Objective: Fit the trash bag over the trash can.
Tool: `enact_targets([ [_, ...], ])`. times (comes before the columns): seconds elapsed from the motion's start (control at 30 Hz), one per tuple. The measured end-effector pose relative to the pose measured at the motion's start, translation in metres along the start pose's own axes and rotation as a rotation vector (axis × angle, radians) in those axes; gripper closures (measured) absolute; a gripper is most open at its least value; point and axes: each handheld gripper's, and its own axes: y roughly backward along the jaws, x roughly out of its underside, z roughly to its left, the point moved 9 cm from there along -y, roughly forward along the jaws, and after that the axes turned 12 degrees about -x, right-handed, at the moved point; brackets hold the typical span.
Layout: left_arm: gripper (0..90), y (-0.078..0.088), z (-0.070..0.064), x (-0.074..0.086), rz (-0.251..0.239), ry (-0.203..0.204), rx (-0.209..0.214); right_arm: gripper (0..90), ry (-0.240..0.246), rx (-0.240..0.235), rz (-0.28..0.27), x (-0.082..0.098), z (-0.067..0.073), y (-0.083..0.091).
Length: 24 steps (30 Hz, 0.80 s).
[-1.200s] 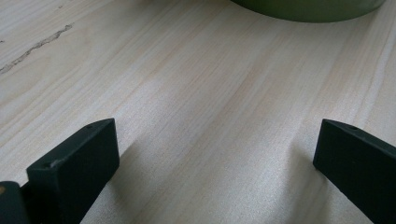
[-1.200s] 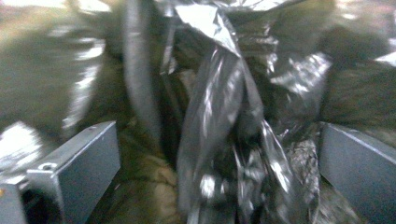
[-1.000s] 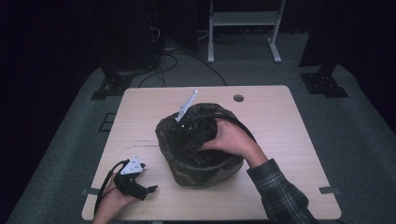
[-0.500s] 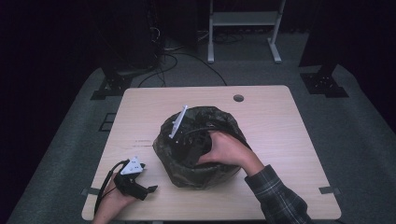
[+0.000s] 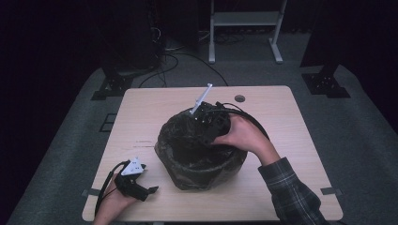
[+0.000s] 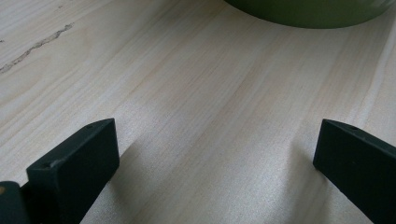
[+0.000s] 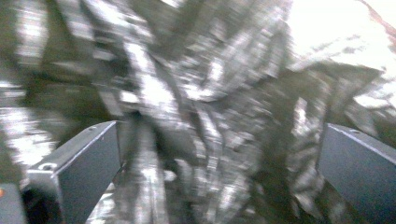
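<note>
Right now the right gripper point(image 5: 210, 123), jaws wide, works the crinkled bin liner point(image 7: 205, 112) inside the green bin point(image 5: 202, 157) at mid-table; press the film evenly toward the wall (avoid snagging). Near left, the left gripper point(image 6: 217, 154) rests wide open on the table point(image 5: 281, 117).

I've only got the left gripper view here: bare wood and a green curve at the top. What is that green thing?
Observer: The base of a bin lined with a dark plastic bag, standing mid-table in the high view.
Operator: Where's the right gripper?
Observer: The right gripper is down inside the bag's mouth.
Operator: Open or shut?
Observer: Open; in the right gripper view its jaws stand wide apart against crinkled plastic.
</note>
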Motion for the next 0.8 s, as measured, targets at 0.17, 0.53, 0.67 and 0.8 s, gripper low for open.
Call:
enact_targets([
  [0.17, 0.0, 0.000, 0.000, 0.000, -0.001, 0.001, -0.001, 0.0, -0.038, 0.036, 0.038, 0.001, -0.014, -0.004],
  [0.53, 0.0, 0.000, 0.000, 0.000, 0.000, 0.001, -0.001, 0.0, 0.012, 0.008, -0.031, 0.014, 0.004, 0.018],
  [0.67, 0.0, 0.000, 0.000, 0.000, 0.000, 0.002, -0.001, 0.0, 0.015, 0.005, -0.011, 0.028, 0.010, 0.021],
  [0.8, 0.0, 0.000, 0.000, 0.000, 0.000, 0.003, -0.002, 0.0, 0.010, 0.011, 0.028, 0.039, 0.009, 0.011],
])
